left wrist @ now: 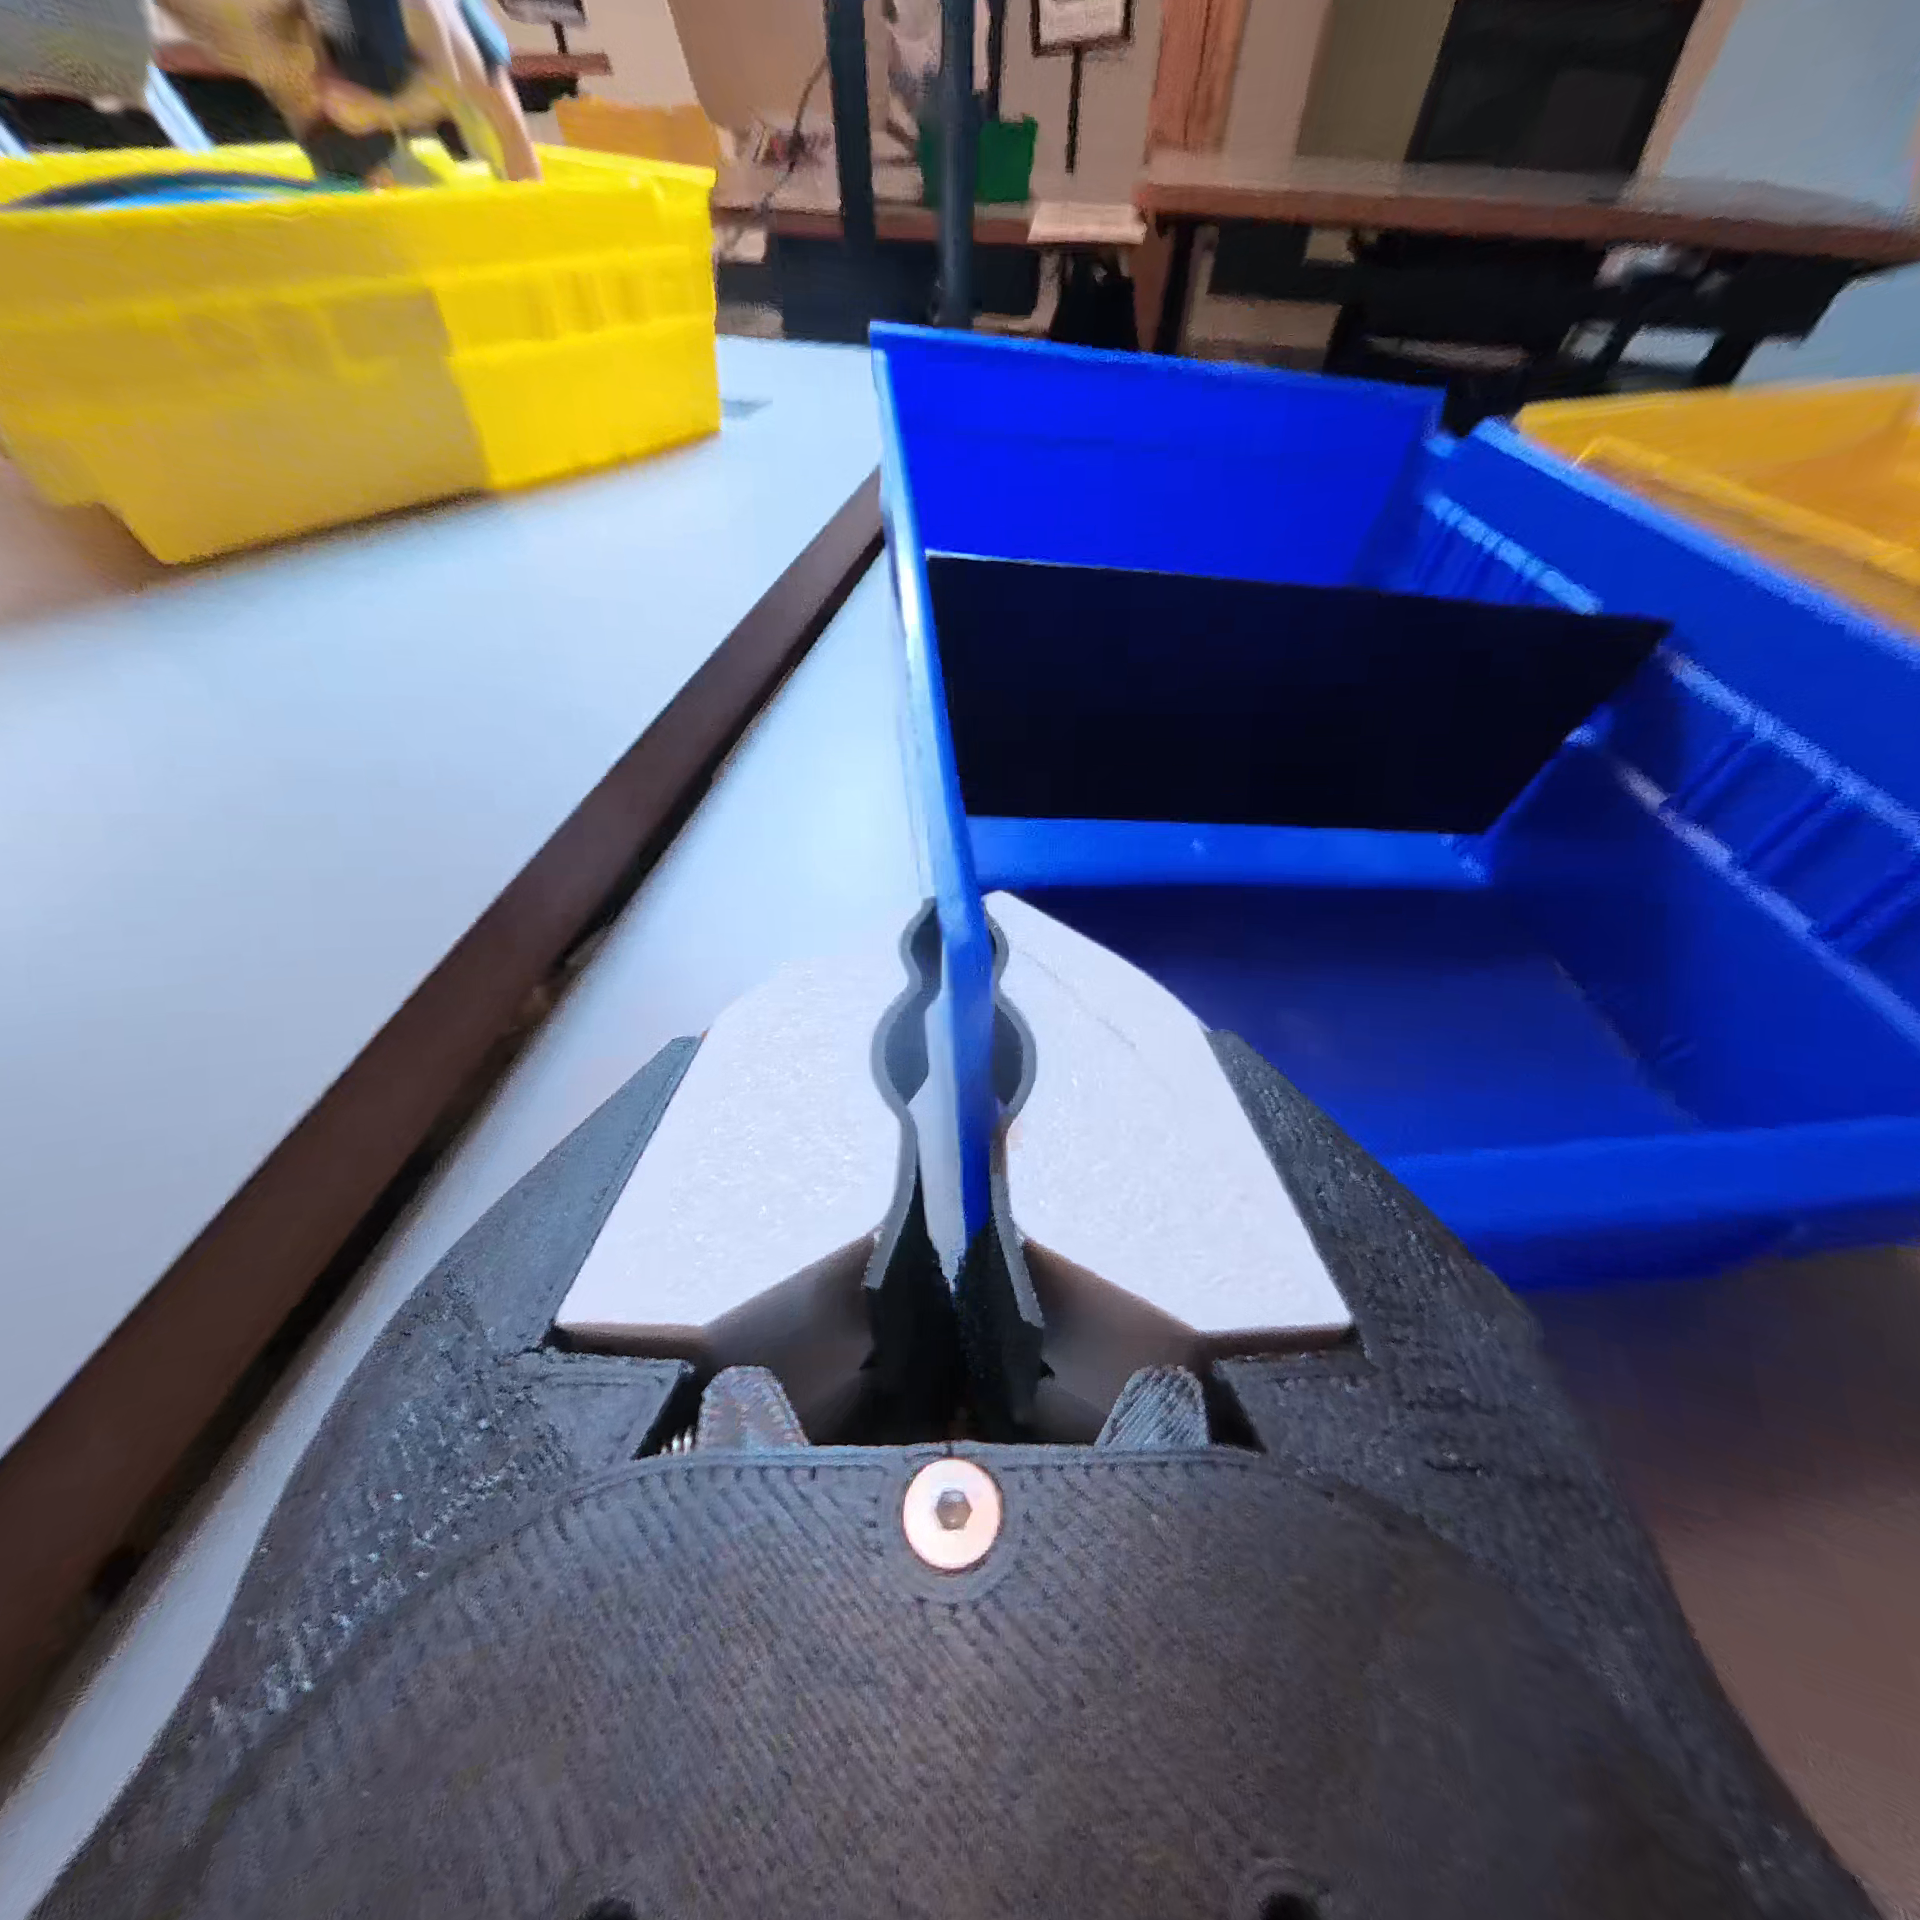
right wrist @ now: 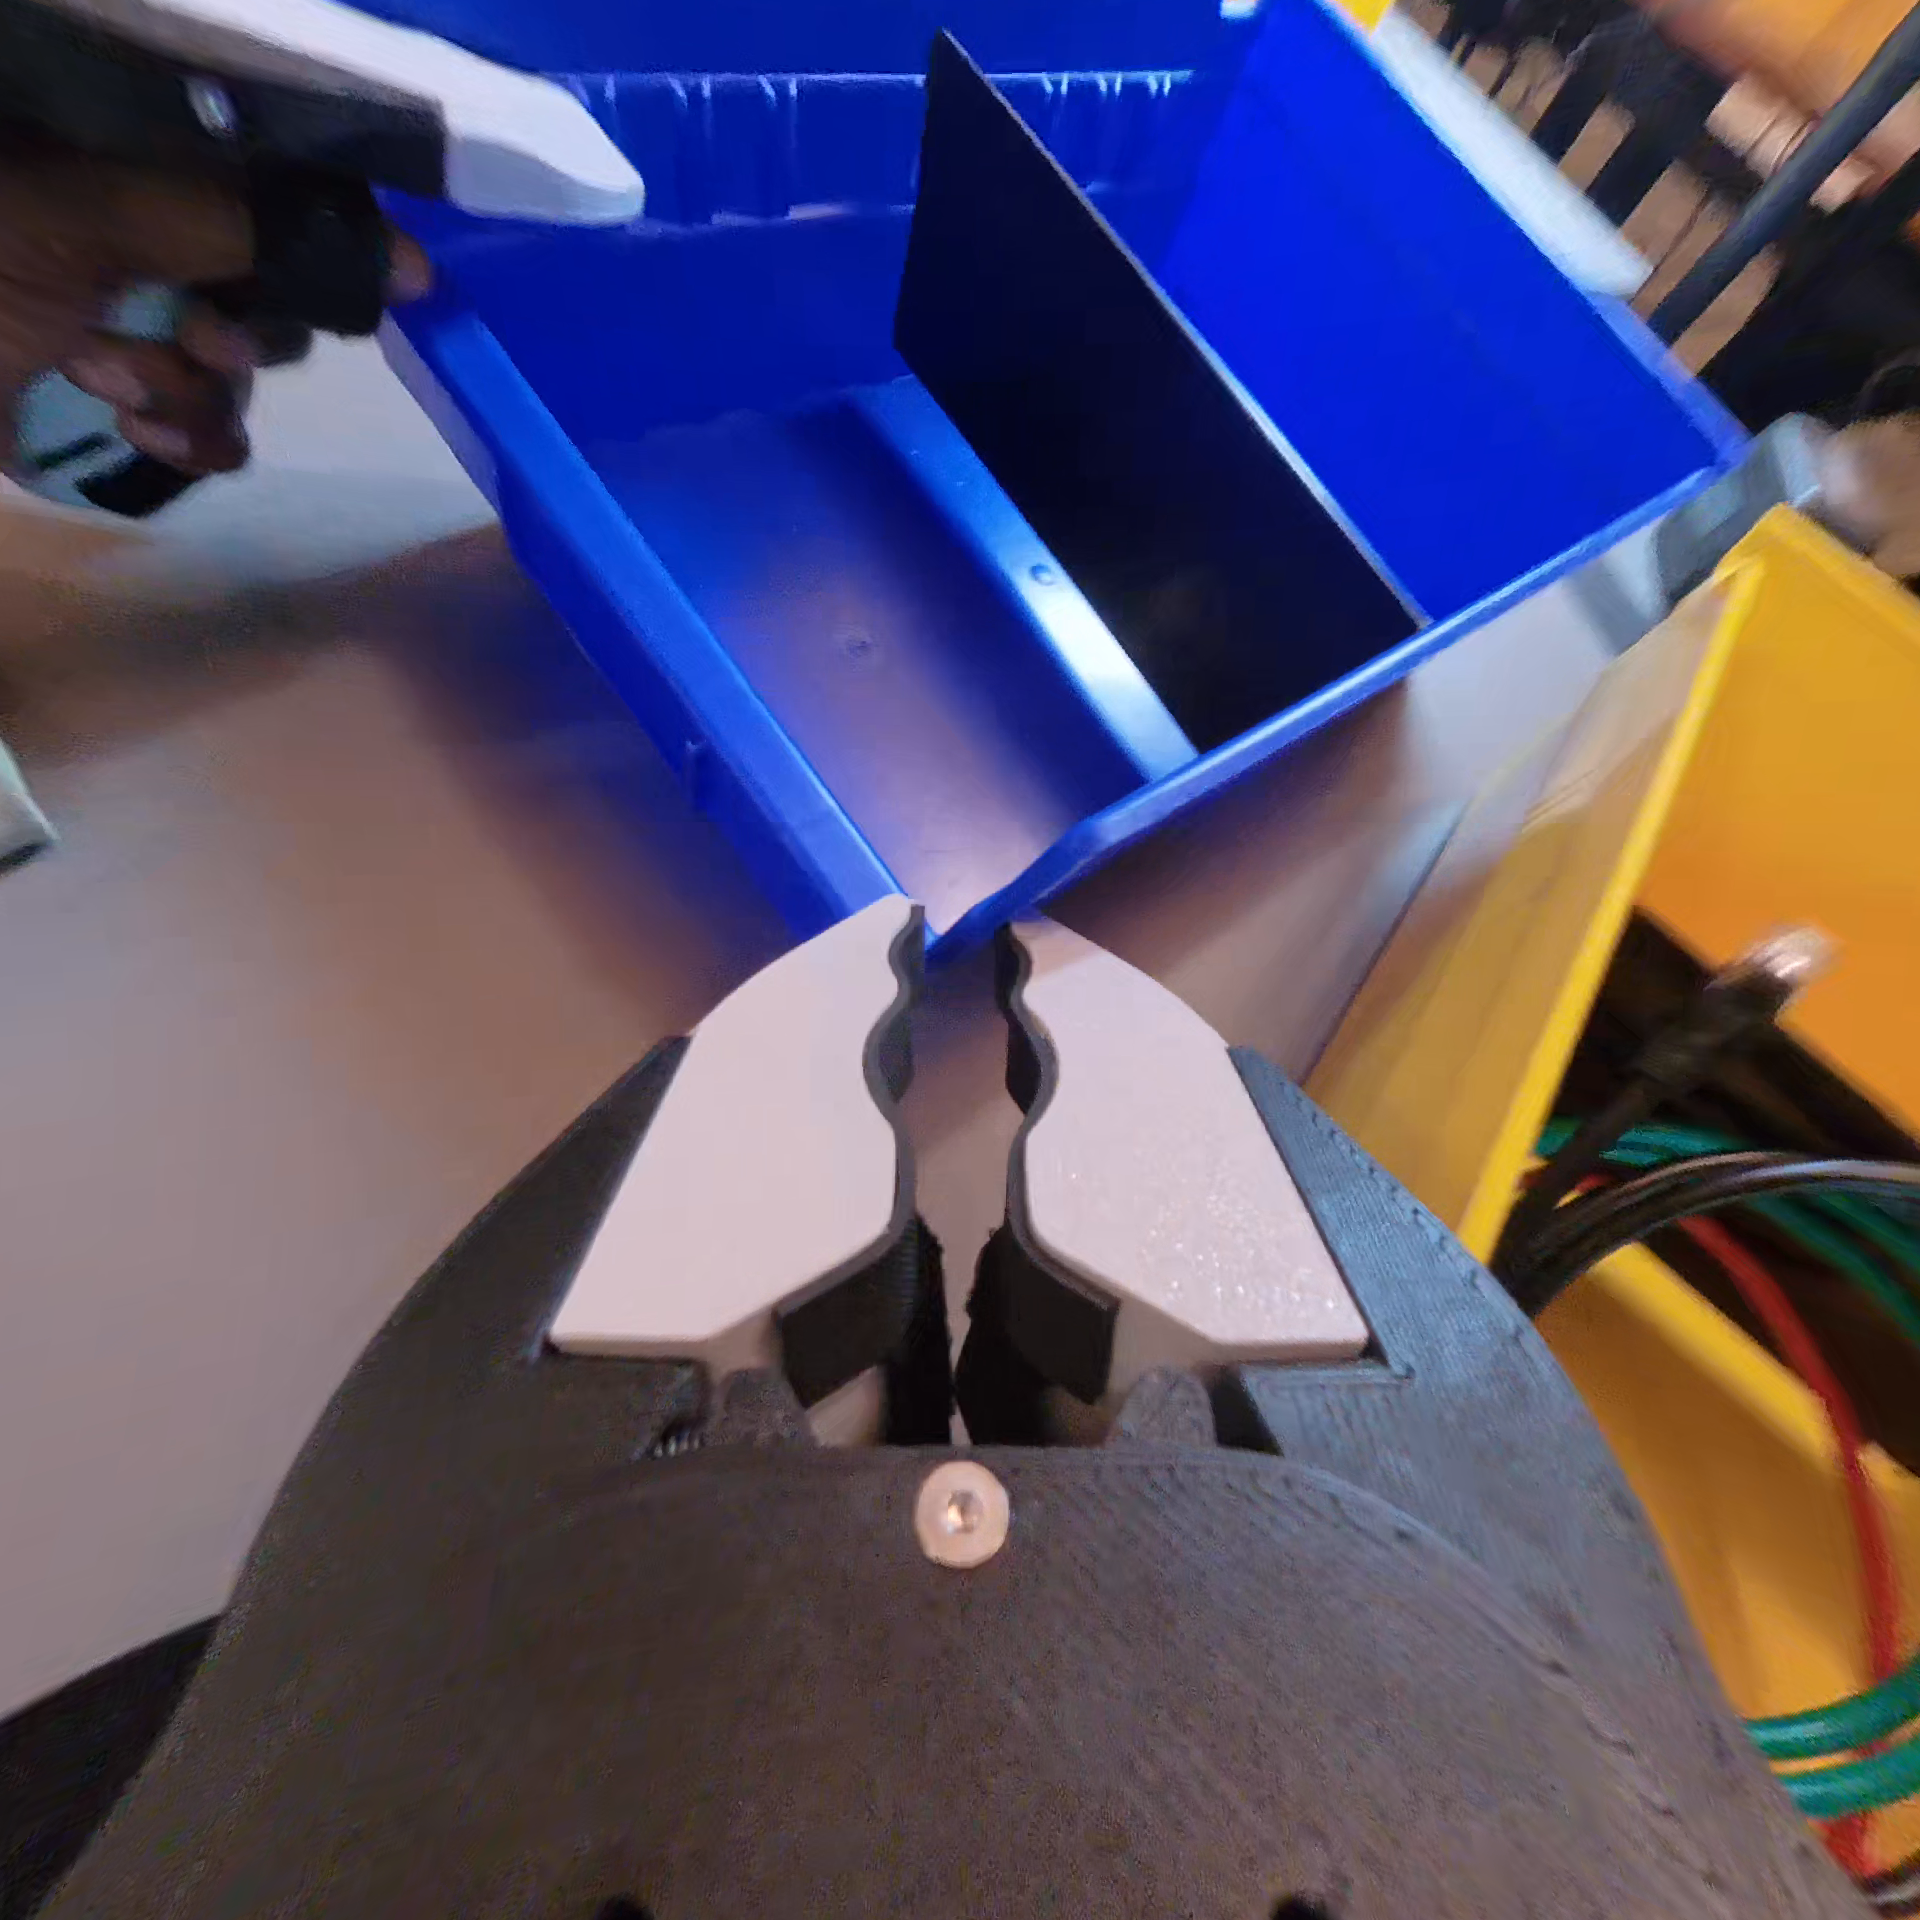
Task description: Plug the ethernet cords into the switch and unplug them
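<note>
My left gripper (left wrist: pixel 951 935) is shut on the upright side wall of an empty blue bin (left wrist: pixel 1143 457) with a black divider (left wrist: pixel 1247 707). In the right wrist view it shows at the top left (right wrist: pixel 540 177), held by a hand on the blue bin's (right wrist: pixel 623 623) far wall. My right gripper (right wrist: pixel 956 935) is slightly open, its tips at the bin's near corner. Green, red and black ethernet cords (right wrist: pixel 1818 1226) lie in a yellow bin (right wrist: pixel 1558 883) to its right. No switch is in view.
A second yellow bin (left wrist: pixel 312 343) with cables stands far left on a neighbouring table. A dark seam (left wrist: pixel 520 935) runs between the two tabletops. Another yellow bin (left wrist: pixel 1766 468) sits behind the blue one. Desks and poles stand in the background. Left tips to right tips: about 20 centimetres.
</note>
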The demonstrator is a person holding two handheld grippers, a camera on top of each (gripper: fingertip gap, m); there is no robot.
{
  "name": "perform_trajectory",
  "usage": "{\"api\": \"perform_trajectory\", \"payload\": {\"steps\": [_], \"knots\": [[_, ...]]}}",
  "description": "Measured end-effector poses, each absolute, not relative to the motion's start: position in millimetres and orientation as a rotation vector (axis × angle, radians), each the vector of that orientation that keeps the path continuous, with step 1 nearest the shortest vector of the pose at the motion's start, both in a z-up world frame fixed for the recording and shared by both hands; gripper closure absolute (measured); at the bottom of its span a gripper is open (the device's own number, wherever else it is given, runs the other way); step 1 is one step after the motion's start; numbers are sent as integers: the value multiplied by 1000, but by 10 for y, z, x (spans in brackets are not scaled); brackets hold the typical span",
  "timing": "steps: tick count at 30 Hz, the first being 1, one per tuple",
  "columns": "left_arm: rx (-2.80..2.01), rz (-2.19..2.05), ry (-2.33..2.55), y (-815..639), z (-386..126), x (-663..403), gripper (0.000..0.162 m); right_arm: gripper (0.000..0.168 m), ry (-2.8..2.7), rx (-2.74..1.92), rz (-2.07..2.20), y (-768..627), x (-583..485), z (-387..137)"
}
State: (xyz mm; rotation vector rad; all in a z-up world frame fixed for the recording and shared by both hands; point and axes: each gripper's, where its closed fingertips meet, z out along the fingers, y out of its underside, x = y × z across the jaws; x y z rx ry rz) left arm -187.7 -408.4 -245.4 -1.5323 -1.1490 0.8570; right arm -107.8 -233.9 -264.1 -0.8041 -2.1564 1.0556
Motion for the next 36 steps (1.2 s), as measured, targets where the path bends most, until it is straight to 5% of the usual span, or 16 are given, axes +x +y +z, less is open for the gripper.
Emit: {"api": "perform_trajectory", "payload": {"steps": [17,27,36], "knots": [[-1227,980,-762,-2720,-834,-1147,158,157,-1710,-628,991,-1121,-284,-1194],[-1302,703,-515,-742,-723,-842,157,156,-1539,-820,760,466,503,-1145],[-1507,554,-350,730,-1200,-553,157,156,-1475,-1083,687,1569,1057,-1693]]}}
